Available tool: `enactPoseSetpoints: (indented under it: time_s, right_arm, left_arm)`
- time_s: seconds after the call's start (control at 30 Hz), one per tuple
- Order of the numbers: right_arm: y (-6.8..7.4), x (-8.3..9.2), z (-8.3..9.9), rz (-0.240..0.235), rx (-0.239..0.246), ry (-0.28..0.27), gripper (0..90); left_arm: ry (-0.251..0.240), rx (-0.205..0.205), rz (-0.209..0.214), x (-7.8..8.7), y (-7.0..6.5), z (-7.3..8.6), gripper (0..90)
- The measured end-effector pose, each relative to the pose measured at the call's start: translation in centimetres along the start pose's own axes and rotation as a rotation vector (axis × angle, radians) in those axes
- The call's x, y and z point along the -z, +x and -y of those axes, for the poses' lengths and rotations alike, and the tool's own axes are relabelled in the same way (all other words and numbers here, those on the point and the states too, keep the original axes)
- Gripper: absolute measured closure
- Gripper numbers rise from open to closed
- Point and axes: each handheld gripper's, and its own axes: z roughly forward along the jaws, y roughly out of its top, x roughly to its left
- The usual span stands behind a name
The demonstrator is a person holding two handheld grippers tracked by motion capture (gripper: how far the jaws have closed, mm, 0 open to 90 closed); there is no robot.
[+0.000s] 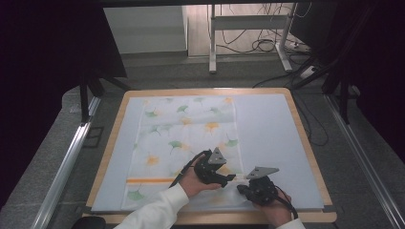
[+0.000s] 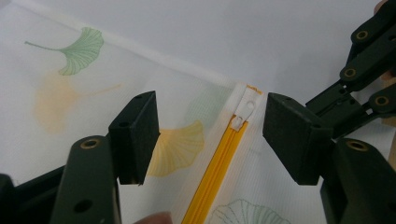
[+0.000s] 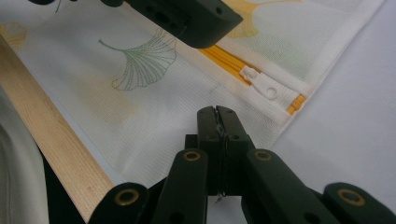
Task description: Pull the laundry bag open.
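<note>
Jaws apart, left gripper (image 2: 205,135) over zipper pull (image 2: 243,111)

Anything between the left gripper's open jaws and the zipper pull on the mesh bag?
Nothing visible. The left gripper is open, and the white zipper pull lies exposed on the bag between its jaws. The shut right gripper is off to one side.

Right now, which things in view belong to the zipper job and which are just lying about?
In the job:
- ginkgo-print mesh bag
- its yellow zipper and white zipper pull
- left hand-held gripper, jaws open either side of the pull
- right hand-held gripper, shut, pinching the bag's edge

Lying about:
- white mat
- wooden table
- floor cables
- desk frame
</note>
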Motion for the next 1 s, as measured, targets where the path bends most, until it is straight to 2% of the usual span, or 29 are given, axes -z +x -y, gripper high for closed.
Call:
enactPoseSetpoints:
  time_s: [0.27,0.4,0.63,1.0]
  right_arm:
    - [0.1,-0.1,0.1,-0.002,0.008,0.007,88.1]
    - [0.1,0.0,0.2,-0.001,0.003,0.01,88.1]
    - [0.1,0.0,0.2,-0.003,0.001,0.011,88.1]
    - [0.1,0.0,0.2,-0.005,0.0,0.014,88.1]
  left_arm:
    - [0.011,0.001,0.028,-1.1,-0.2,-0.2,39.8]
    - [-0.002,0.014,0.035,-1.4,-0.4,-0.3,40.0]
    - [-0.001,0.005,0.051,-2.2,-0.6,-0.5,42.8]
    - [0.042,-0.012,0.063,-3.8,-0.7,-0.5,49.3]
